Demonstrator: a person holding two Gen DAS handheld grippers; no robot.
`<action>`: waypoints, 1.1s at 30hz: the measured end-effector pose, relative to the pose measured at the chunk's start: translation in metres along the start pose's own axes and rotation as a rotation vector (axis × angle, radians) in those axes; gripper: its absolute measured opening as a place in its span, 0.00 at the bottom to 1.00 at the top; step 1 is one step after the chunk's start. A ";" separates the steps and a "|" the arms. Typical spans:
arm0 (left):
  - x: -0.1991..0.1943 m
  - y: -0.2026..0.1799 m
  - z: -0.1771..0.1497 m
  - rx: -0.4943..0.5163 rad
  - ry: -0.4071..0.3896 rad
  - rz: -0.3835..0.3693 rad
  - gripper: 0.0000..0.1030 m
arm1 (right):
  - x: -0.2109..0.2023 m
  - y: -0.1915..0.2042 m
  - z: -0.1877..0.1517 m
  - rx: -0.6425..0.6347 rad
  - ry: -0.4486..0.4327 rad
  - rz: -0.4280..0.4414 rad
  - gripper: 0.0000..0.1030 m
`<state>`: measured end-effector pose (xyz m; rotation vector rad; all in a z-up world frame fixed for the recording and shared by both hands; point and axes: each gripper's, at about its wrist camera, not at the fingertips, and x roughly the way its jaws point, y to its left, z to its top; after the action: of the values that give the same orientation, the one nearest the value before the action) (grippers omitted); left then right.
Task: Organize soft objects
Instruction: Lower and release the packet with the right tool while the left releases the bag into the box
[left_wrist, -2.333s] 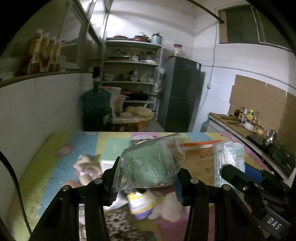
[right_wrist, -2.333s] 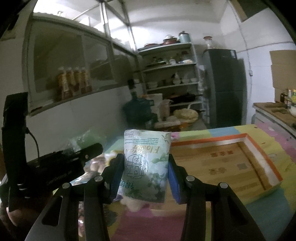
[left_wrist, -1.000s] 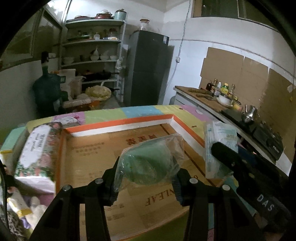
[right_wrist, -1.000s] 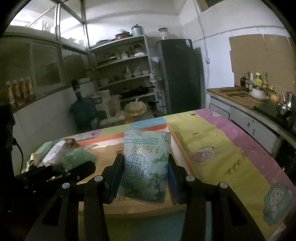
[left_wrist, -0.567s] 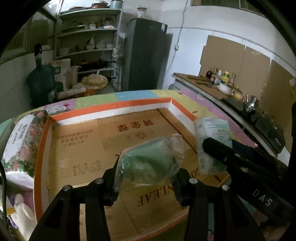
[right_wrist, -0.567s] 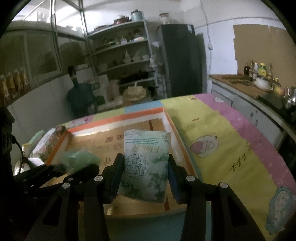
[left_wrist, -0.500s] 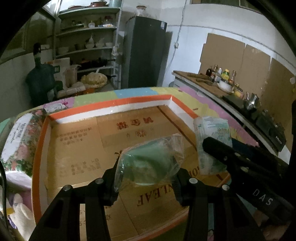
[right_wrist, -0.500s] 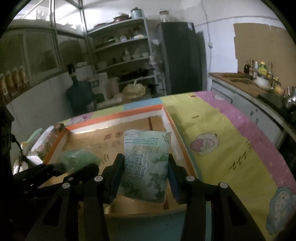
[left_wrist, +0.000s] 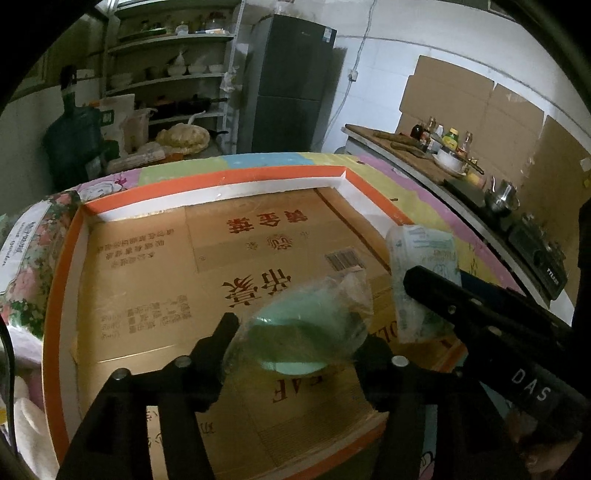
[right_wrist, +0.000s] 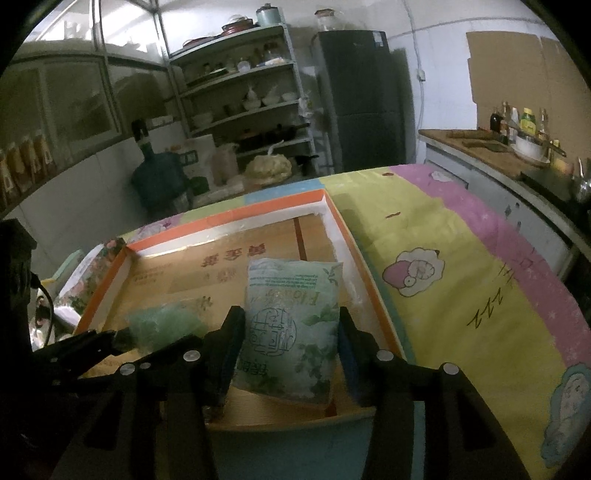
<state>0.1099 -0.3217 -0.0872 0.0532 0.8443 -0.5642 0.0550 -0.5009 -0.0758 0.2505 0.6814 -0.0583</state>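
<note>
Dim kitchen – white walls, metal shelving (right_wrist: 251, 107), dark fridge (left_wrist: 291, 99), counter (right_wrist: 491, 151) right

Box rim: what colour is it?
Orange outside, white inside on the box rim; the left wrist view shows it best.

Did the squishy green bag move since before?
Yes. The left hand-held gripper carried the green bag rightward, from above the toys beside the cardboard tray to over its floor.
</note>
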 end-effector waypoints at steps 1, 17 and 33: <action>-0.002 -0.001 0.000 0.003 -0.006 -0.002 0.64 | 0.000 -0.001 0.000 0.005 -0.001 0.005 0.56; -0.021 0.001 -0.001 0.003 -0.060 -0.054 0.68 | -0.018 -0.004 0.003 0.047 -0.045 0.021 0.61; -0.053 -0.002 -0.011 0.113 -0.141 0.038 0.86 | -0.043 0.013 -0.001 0.041 -0.096 0.027 0.61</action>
<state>0.0735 -0.2965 -0.0563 0.1310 0.6722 -0.5734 0.0229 -0.4899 -0.0464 0.2940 0.5812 -0.0580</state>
